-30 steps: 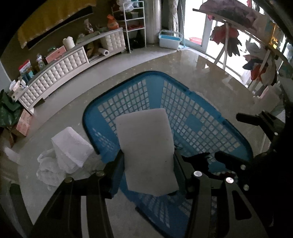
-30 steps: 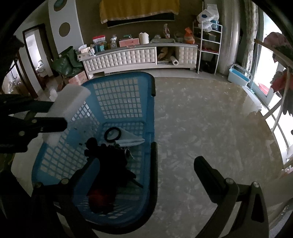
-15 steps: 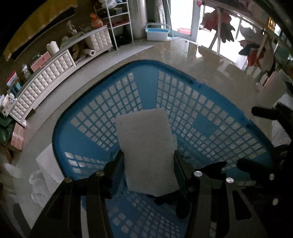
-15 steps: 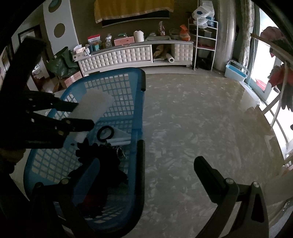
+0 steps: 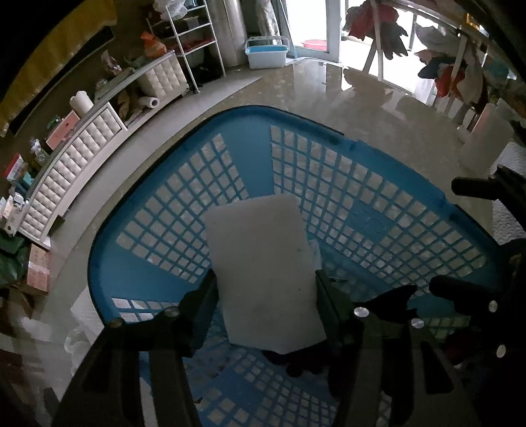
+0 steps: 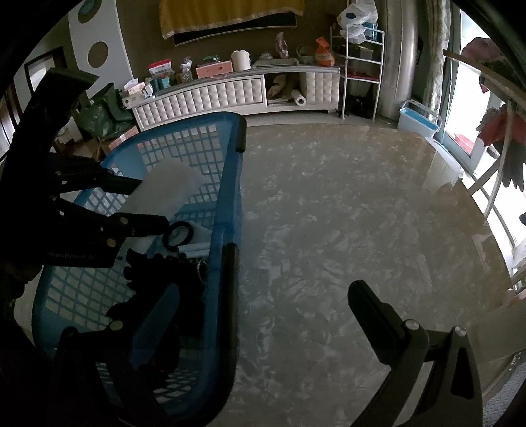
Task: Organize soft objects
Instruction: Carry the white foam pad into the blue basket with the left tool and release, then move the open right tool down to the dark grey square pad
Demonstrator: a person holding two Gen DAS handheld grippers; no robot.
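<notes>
A white foam pad sits between the fingers of my left gripper, which hangs over the inside of the blue mesh laundry basket. The jaws are opening, and both pads still touch the foam's sides. From the right wrist view the left gripper and the foam pad are low inside the basket. My right gripper is open and straddles the basket's near rim, one finger inside and one over the floor. A black soft item and a black ring lie in the basket.
The basket stands on a glossy beige floor. A white quilted cabinet lines the far wall, beside a wire shelf and a blue tub. White bags lie left of the basket. A drying rack with clothes stands by the window.
My left gripper carried the foam pad from above the basket's rim to over its middle and sank lower. The white bags slid to the frame's edge. The right gripper barely moved.
</notes>
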